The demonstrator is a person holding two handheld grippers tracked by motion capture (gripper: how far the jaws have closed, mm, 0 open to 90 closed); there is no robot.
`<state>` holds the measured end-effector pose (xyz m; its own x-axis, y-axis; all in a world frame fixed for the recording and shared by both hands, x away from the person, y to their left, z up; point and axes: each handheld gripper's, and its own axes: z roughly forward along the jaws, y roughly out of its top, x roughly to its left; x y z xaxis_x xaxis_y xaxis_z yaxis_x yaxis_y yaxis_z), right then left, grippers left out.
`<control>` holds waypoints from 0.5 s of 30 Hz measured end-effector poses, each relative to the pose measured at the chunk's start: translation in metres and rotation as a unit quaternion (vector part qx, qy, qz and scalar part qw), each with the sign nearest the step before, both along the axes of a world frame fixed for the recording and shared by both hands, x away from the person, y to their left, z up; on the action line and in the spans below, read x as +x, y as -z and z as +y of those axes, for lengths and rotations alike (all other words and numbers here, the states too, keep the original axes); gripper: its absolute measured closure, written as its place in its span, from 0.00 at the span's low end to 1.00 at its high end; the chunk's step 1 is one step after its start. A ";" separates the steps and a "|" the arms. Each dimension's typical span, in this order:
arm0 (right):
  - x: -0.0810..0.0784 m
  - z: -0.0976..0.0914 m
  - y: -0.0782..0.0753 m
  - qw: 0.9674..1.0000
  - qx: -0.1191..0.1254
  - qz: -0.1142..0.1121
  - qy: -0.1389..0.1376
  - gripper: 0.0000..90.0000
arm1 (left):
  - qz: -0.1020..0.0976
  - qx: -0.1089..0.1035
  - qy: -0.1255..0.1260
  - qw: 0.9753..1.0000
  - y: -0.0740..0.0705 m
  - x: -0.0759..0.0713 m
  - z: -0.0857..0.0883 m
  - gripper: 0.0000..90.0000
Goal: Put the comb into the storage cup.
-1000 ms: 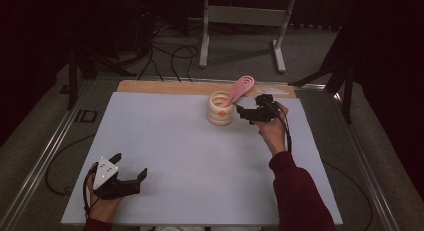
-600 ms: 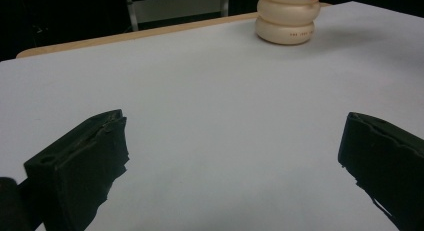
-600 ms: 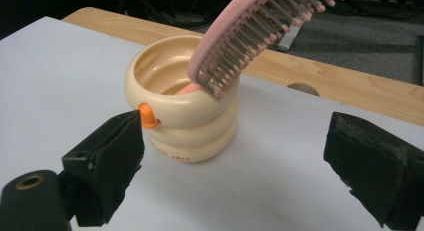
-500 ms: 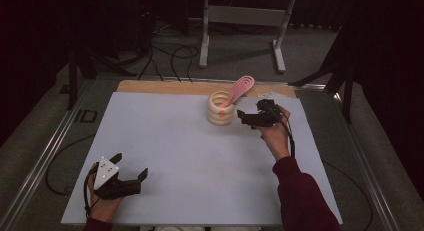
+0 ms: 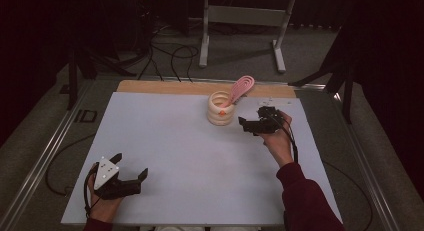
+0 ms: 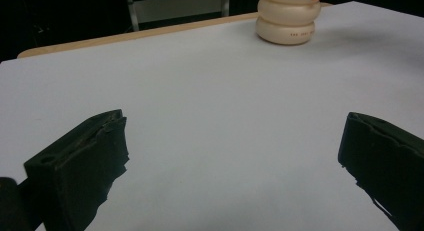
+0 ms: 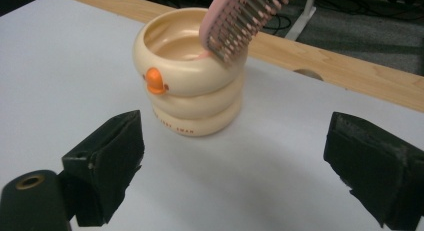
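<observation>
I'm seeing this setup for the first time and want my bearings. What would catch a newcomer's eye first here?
Most striking is the cream ringed cup with a small orange beak, standing near the far edge of the white table, with a pink comb leaning out of it. The right hand-held gripper sits just beside the cup, jaws open and empty. The left hand-held gripper rests at the near left corner, also open.

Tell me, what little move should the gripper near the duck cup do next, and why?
Probably ease the right gripper forward toward the cream ringed duck cup. Its jaws stand open and empty just short of the cup, which holds a pink plastic comb leaning out.
</observation>
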<state>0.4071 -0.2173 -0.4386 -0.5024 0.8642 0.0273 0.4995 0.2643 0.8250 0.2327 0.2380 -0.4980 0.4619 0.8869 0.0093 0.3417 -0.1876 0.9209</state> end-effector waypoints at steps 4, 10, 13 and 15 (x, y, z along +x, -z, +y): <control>-0.003 -0.002 0.001 1.000 0.002 -0.002 0.002 0.10 | 0.000 0.001 0.001 1.000 0.000 0.000 -0.001 0.00; -0.008 -0.006 0.002 1.000 0.001 -0.002 0.001 0.10 | 0.000 -0.001 -0.001 1.000 -0.001 0.000 0.000 0.00; -0.012 -0.010 0.003 1.000 0.004 -0.004 0.003 0.10 | -0.002 -0.004 -0.003 1.000 -0.002 0.000 0.002 0.00; -0.015 -0.013 0.003 1.000 0.008 -0.002 0.004 0.10 | -0.002 -0.007 -0.005 1.000 -0.002 0.000 0.003 0.00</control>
